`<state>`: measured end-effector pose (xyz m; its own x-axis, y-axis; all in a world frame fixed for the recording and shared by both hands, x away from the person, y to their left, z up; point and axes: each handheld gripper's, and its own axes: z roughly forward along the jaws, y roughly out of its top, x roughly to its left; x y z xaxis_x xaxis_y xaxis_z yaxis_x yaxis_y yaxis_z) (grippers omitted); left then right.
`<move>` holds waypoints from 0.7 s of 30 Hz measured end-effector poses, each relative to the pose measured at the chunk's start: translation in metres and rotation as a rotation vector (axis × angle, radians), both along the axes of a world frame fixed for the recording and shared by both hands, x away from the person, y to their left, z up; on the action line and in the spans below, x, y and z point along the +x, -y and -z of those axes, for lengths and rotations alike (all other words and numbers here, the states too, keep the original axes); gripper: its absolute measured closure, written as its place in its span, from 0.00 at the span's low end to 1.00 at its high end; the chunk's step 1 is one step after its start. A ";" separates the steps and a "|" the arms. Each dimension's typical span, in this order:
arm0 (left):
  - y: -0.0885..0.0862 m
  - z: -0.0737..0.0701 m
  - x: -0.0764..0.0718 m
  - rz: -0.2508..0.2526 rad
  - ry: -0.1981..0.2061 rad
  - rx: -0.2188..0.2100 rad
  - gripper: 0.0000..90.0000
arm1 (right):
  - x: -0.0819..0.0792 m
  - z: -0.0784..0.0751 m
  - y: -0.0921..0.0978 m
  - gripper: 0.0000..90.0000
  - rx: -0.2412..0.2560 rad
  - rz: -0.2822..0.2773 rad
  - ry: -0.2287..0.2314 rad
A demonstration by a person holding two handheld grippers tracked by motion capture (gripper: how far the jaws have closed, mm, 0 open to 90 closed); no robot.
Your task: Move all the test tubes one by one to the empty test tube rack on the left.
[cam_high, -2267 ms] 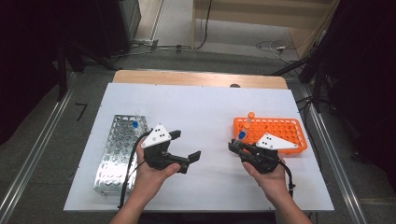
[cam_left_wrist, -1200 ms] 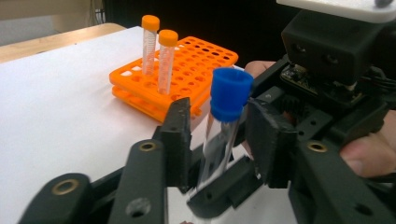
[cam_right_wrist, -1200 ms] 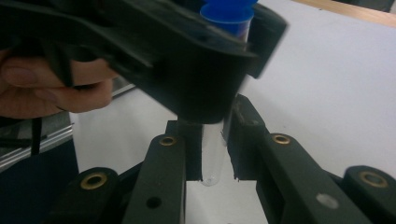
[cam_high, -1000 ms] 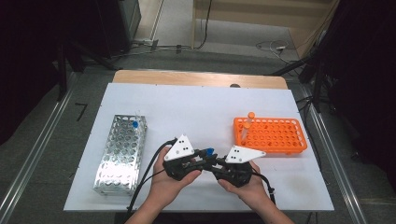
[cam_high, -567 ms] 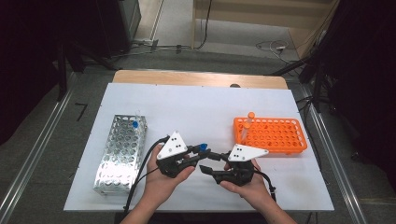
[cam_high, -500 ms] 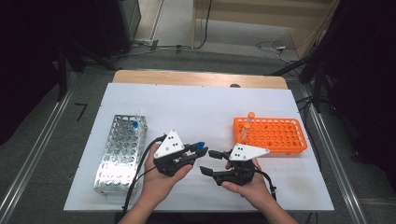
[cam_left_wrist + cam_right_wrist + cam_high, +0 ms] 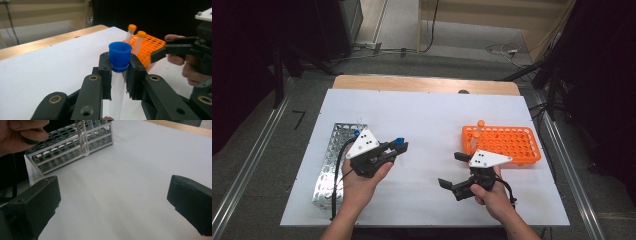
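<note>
- High view: my left gripper (image 7: 398,147) is clamped on a blue-capped tube (image 7: 400,142), held above the white table (image 7: 432,120) beside the metal rack (image 7: 332,160). My right gripper (image 7: 454,170) is spread wide, holding nothing, near the orange rack (image 7: 512,145).
- Left gripper view: jaws pinch just under the blue cap (image 7: 120,53); the smooth clear tube could slip or twist.
- Right gripper view: tube bottom (image 7: 83,142) hangs close to the metal rack; risk of clipping it.

Two hand-held grippers (image 7: 398,148) (image 7: 451,170), two racks, silver (image 7: 328,165) and orange (image 7: 507,144), one blue-capped tube (image 7: 119,67), two orange-capped tubes (image 7: 131,31) (image 7: 140,40)
</note>
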<state>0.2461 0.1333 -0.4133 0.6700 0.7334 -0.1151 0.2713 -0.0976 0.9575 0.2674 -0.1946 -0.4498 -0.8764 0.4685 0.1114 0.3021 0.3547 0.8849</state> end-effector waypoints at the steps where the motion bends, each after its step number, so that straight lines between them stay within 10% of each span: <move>1: -0.004 0.000 0.000 -0.010 0.000 -0.005 0.86 | 0.001 0.000 0.003 0.00 0.005 0.002 -0.003; 21: -0.076 -0.002 0.005 -0.244 0.016 -0.030 0.86 | 0.014 0.002 0.036 0.00 0.001 0.089 -0.004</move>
